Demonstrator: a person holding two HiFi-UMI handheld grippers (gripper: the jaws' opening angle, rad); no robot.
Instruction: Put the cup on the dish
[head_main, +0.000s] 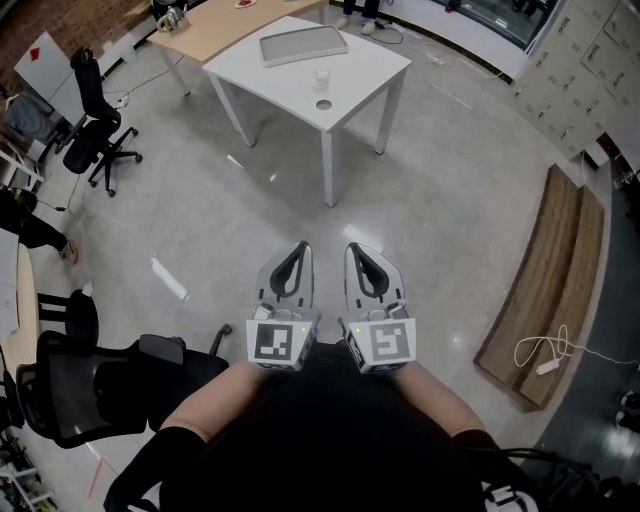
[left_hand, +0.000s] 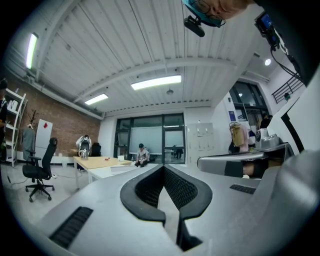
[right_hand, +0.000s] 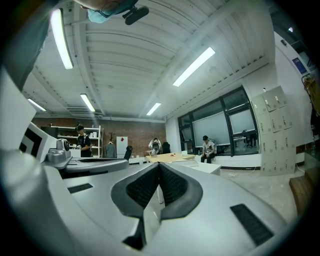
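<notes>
Left gripper (head_main: 300, 247) and right gripper (head_main: 352, 247) are held side by side close to the person's body in the head view, well short of the white table (head_main: 365, 72), each with its jaws together and nothing in them; the cup (head_main: 321, 76) stands upright on that table, just behind the dish (head_main: 323, 104) near the table's front edge, and a flat grey tray (head_main: 303, 44) lies toward the table's back.

From the left gripper view, the ribbed pads meet at the tips with nothing between them; the table shows small and far beyond, and the cup is too small to make out.

From the right gripper view, the pads are likewise pressed together and empty, with the table far ahead.

The likely trouble is the approach; a gripper arriving with its jaws not opened would nudge the small, light-looking cup and could tip it or push it toward the tray; the dish so near the cup leaves little room, so a low reach may shove the dish toward the table's front edge.
</notes>
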